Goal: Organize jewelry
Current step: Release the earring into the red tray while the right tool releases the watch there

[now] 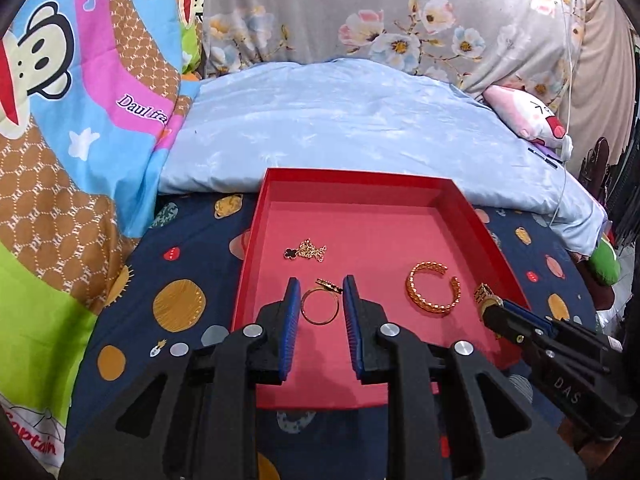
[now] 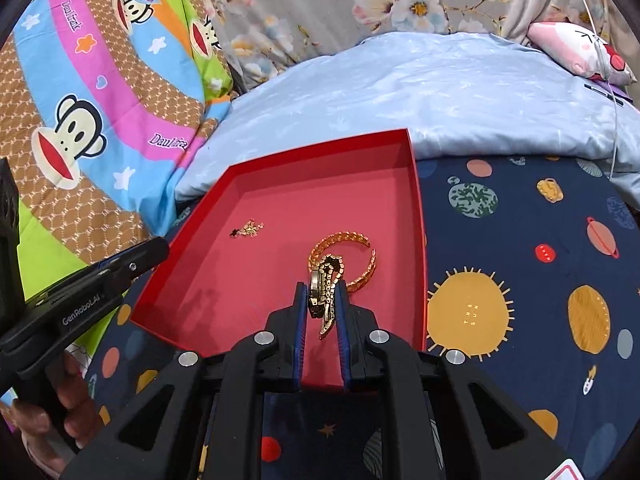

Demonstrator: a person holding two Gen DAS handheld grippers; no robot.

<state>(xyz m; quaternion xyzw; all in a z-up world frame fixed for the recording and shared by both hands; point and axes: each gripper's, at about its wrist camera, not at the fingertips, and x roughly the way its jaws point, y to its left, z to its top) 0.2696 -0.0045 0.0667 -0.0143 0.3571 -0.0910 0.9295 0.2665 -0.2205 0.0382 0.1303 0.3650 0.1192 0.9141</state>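
Note:
A red tray lies on the bed. In it are a gold chain necklace with a black clover, a thin gold ring and a wide gold open bangle. My left gripper is open, its fingers either side of the ring, just above the tray floor. My right gripper is shut on a gold watch and holds it over the tray near the bangle. The right gripper and watch also show in the left wrist view.
The tray sits on a navy planet-print sheet. A pale blue quilt lies behind it, a cartoon monkey blanket to the left, a pink plush toy at back right. A hand holds the left gripper.

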